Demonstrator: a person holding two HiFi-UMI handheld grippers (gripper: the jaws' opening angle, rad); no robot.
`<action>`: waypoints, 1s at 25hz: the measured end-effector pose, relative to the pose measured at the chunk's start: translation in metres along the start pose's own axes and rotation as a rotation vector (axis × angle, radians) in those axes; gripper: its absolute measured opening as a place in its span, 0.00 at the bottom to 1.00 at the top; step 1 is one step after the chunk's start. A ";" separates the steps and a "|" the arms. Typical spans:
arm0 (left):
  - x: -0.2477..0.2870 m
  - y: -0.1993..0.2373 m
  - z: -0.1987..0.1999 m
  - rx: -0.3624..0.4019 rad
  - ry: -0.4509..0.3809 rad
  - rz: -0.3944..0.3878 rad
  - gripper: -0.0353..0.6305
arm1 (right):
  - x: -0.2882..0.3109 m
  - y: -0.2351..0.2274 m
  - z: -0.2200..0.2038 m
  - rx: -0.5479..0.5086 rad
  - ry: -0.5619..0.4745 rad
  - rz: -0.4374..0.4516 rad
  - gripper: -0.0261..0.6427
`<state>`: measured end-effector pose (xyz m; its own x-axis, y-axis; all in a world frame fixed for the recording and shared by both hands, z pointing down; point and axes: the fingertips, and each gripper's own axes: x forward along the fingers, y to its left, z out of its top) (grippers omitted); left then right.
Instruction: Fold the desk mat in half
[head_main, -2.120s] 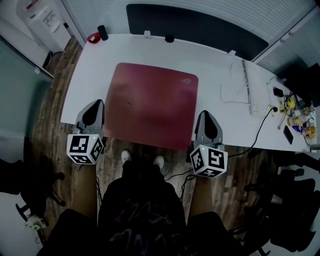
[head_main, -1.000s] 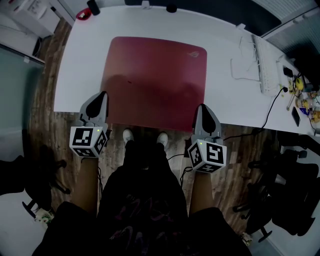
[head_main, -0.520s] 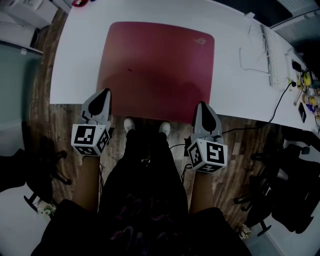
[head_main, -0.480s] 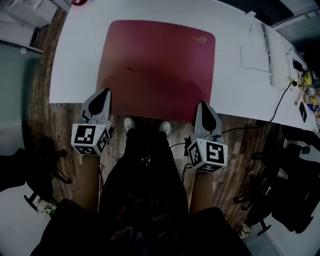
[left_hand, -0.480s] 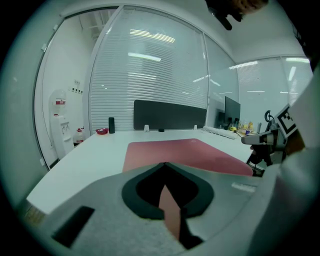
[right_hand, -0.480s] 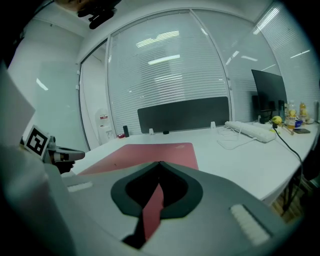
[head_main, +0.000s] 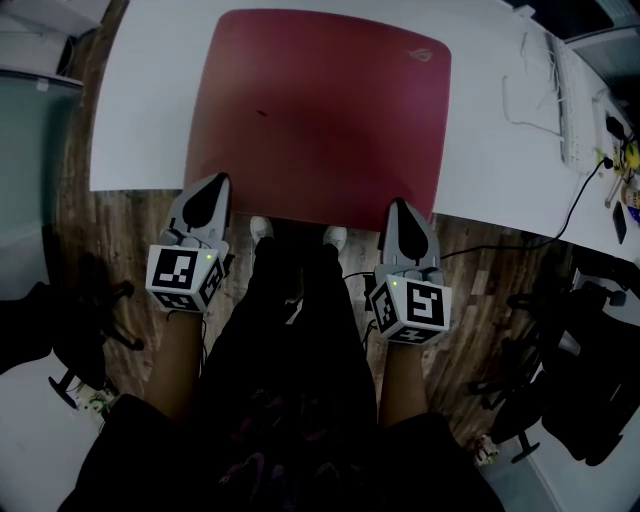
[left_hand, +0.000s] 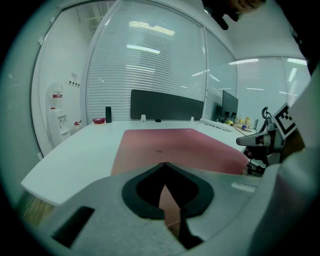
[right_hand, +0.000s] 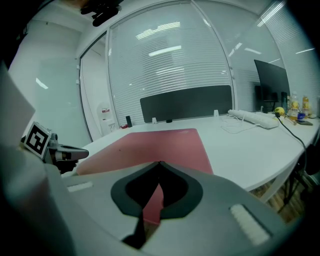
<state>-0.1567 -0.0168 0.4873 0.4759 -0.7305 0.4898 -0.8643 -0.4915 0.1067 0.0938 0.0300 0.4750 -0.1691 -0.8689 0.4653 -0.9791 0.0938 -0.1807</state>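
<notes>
A dark red desk mat (head_main: 318, 105) lies flat on the white desk (head_main: 140, 110), its near edge along the desk's front edge. My left gripper (head_main: 213, 180) is shut and empty, its tips just short of the mat's near left corner. The right gripper (head_main: 400, 204) is also shut and empty, its tips at the mat's near right corner. In the left gripper view the mat (left_hand: 175, 145) stretches ahead beyond the closed jaws, with the other gripper (left_hand: 260, 140) at right. In the right gripper view the mat (right_hand: 155, 142) lies ahead of the closed jaws.
A white keyboard (head_main: 572, 105) and white cables (head_main: 525, 95) lie at the desk's right, with a black cable (head_main: 560, 215) running off the edge. A dark partition (left_hand: 167, 105) and small items stand at the far edge. Office chairs (head_main: 590, 340) stand on the wood floor beside me.
Both grippers have come down and forward toward the mat's near edge. The view has tipped down, so the desk sits higher in the picture. Jaws stay shut.
</notes>
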 end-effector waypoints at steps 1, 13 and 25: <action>0.000 -0.001 -0.004 -0.001 0.006 -0.002 0.05 | 0.000 0.001 -0.004 0.003 0.008 0.001 0.05; 0.002 -0.023 -0.016 0.382 0.115 -0.101 0.05 | 0.003 0.014 -0.031 -0.289 0.110 0.056 0.11; 0.000 -0.052 -0.065 0.812 0.246 -0.253 0.42 | 0.011 0.052 -0.072 -0.911 0.243 0.183 0.36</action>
<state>-0.1220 0.0395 0.5384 0.5083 -0.4773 0.7168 -0.3109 -0.8779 -0.3642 0.0325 0.0608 0.5330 -0.2464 -0.6885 0.6821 -0.6300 0.6486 0.4271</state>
